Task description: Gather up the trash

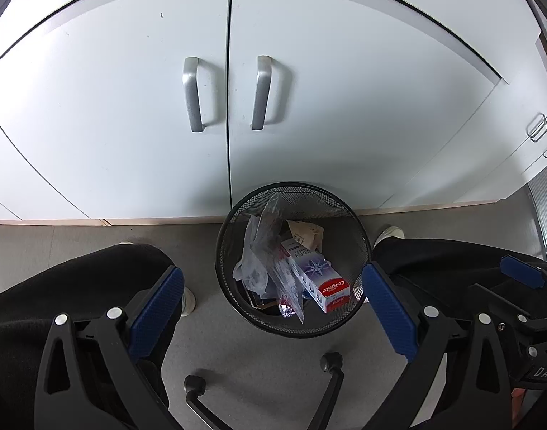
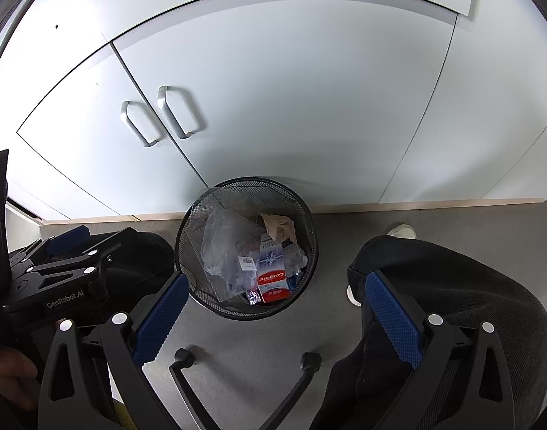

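White cupboard (image 1: 130, 114) loomed behind, and the mesh bin (image 1: 359, 247) sat on the floor against it, already holding a plastic bag (image 1: 255, 265), toothpaste box (image 1: 320, 279) and crumpled paper (image 1: 305, 234). Both the left gripper (image 1: 273, 304) and right gripper (image 2: 277, 308) hung above, fingers wide apart and empty. Probably best to grab the bin by its rim, not the flimsy mesh.

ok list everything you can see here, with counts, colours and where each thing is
wire bin: 1, black mesh, on floor by the cabinet
toothpaste box: 1, white, purple, red end, in bin
plastic bags: at least 2, clear, in bin
crumpled paper: 1, tan, in bin, far side
cabinet doors: 2, white, behind bin
handles: 2, silver, on doors
floor: grey
chair legs: 2, black, near edge
legs: 2, black trousers, flanking bin
left tongs: open, blue pads
right tongs: open, blue pads
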